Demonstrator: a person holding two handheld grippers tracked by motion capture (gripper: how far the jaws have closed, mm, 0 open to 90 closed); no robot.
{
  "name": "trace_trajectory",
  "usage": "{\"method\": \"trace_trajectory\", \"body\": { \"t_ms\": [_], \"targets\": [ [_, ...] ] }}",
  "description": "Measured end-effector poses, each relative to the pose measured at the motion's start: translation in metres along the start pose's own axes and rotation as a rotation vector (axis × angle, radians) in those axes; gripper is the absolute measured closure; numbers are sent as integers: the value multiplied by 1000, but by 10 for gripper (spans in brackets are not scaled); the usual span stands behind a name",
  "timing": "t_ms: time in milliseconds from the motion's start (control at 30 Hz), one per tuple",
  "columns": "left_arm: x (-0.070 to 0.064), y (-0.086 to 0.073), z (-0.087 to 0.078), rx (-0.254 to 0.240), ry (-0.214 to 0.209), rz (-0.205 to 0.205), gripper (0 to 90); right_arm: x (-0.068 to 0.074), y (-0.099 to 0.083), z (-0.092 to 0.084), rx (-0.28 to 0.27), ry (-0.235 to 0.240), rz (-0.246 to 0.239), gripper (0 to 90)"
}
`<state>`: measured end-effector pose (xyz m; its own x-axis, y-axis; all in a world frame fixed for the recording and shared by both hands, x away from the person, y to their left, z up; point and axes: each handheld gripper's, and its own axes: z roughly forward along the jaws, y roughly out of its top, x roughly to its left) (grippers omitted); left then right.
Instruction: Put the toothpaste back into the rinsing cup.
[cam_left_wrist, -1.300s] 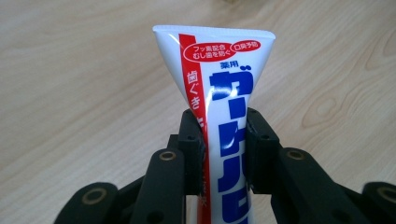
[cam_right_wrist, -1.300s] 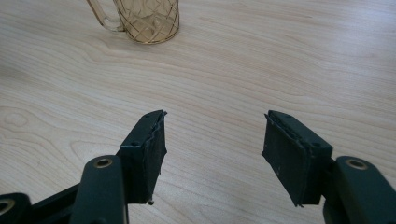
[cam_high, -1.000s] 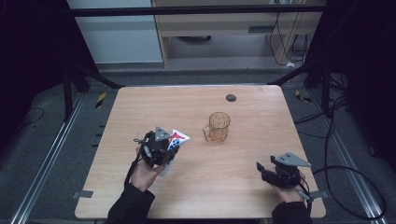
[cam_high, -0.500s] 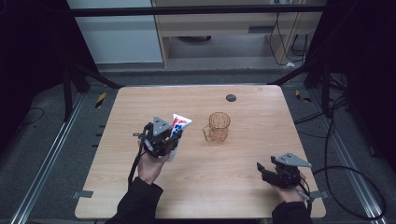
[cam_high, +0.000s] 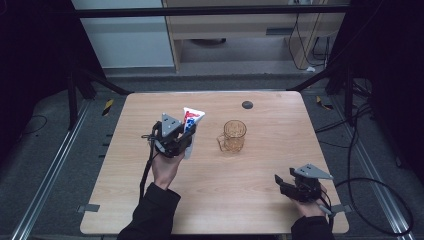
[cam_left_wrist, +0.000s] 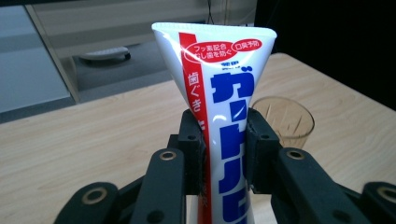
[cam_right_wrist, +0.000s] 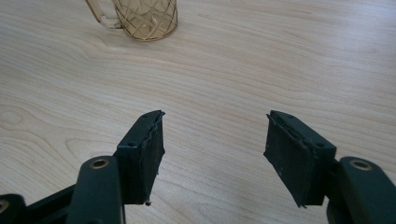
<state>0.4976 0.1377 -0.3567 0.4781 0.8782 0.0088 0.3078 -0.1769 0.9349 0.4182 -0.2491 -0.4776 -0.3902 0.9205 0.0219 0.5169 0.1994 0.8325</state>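
Note:
A white toothpaste tube (cam_high: 190, 126) with red and blue print stands nearly upright in my left gripper (cam_high: 179, 141), above the table's left middle. In the left gripper view both pads press on the tube (cam_left_wrist: 219, 107), flat crimped end up. An amber glass mug (cam_high: 233, 135) with a cut pattern stands on the table to the right of the tube; its rim (cam_left_wrist: 287, 116) shows behind the tube. My right gripper (cam_high: 281, 184) rests low near the front right corner, open, with bare wood between its pads (cam_right_wrist: 144, 149). The mug's base (cam_right_wrist: 144, 18) lies far ahead of it.
The wooden table (cam_high: 210, 200) has a small dark round disc (cam_high: 247, 104) near its far edge. Black frame bars, cables and grey floor surround the table. A cabinet stands beyond the far edge.
My left gripper has lifted the toothpaste tube and carried it away from the front edge, a little closer to the mug. The right gripper has stayed put.

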Motion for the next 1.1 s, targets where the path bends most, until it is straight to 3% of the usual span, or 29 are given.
{"method": "trace_trajectory", "body": {
  "t_ms": [333, 600, 1100],
  "targets": [
    [-2, 14, 17, -116, 15, -51, 710, 0, -1, 0, -3, 4, 4, 369],
    [-4, 25, 33, -169, 11, -88, 710, -2, -1, -1, -6, 4, 11, 369],
    [-13, 38, 63, -240, 20, -106, 709, -2, -1, 1, -15, 0, 5, 368]
  ]
}}
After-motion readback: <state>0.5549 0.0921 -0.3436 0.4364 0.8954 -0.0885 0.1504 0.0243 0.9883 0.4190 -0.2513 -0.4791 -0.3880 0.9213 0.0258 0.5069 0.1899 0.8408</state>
